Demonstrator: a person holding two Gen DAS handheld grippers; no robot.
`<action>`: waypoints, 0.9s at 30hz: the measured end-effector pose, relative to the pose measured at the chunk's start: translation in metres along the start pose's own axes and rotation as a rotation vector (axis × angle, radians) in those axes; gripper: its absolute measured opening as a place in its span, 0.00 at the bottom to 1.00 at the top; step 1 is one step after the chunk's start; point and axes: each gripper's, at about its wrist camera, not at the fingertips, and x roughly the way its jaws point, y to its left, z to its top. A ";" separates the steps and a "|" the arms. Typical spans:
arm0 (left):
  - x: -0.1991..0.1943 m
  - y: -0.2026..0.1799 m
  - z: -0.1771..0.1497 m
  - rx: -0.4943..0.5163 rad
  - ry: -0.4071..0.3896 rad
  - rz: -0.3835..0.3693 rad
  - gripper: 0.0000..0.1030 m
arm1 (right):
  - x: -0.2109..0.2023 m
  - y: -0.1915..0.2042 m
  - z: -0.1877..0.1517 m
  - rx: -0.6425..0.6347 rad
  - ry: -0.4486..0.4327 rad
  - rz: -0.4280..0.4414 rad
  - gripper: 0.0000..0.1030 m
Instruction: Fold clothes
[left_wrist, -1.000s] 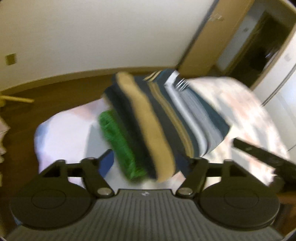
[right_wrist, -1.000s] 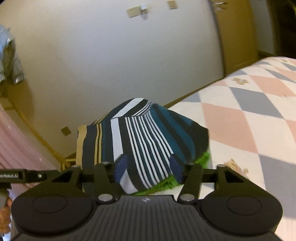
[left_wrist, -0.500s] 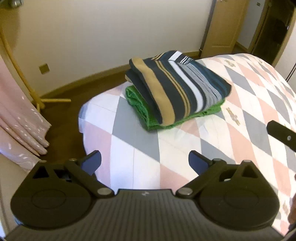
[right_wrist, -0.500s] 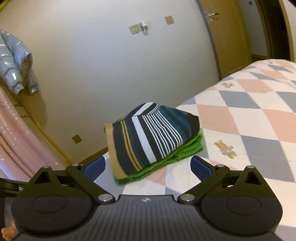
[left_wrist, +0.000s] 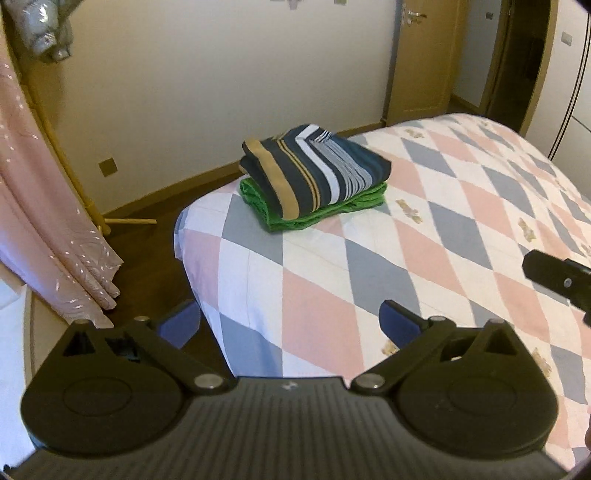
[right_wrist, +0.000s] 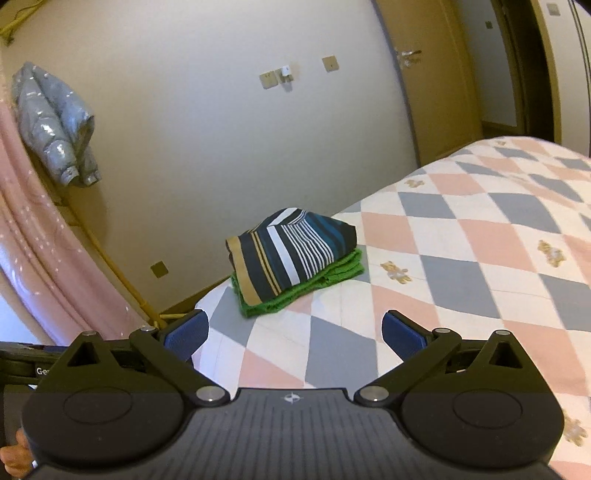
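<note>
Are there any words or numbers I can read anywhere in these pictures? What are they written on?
"Ge": only these white letters show, on the black bar at the left edge of the right wrist view; the rest is hidden behind the right tongs.
A small white logo mark, not letters, sits on each tongs' body.
The striped clothes, green clothes and checked bedspread show no words, only teddy bear pictures.

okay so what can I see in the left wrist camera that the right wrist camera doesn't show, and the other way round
Only the left wrist view shows the dark floor beside the bed and the curtain's hem. Only the right wrist view shows the whole grey jacket hanging on the wall, and the wall switches. Both show the striped shirt folded on the green garment, at the corner of the checked bedspread, and both grippers are open and empty.
</note>
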 end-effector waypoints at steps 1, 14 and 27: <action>-0.009 -0.003 -0.005 0.000 -0.013 0.010 0.99 | -0.010 0.001 -0.002 -0.009 -0.001 0.000 1.00; -0.082 -0.025 -0.051 -0.035 -0.065 0.094 0.99 | -0.064 0.009 -0.024 -0.117 0.040 -0.049 1.00; -0.051 -0.004 -0.013 -0.051 -0.021 0.128 0.99 | -0.024 0.015 0.012 0.001 0.125 -0.063 1.00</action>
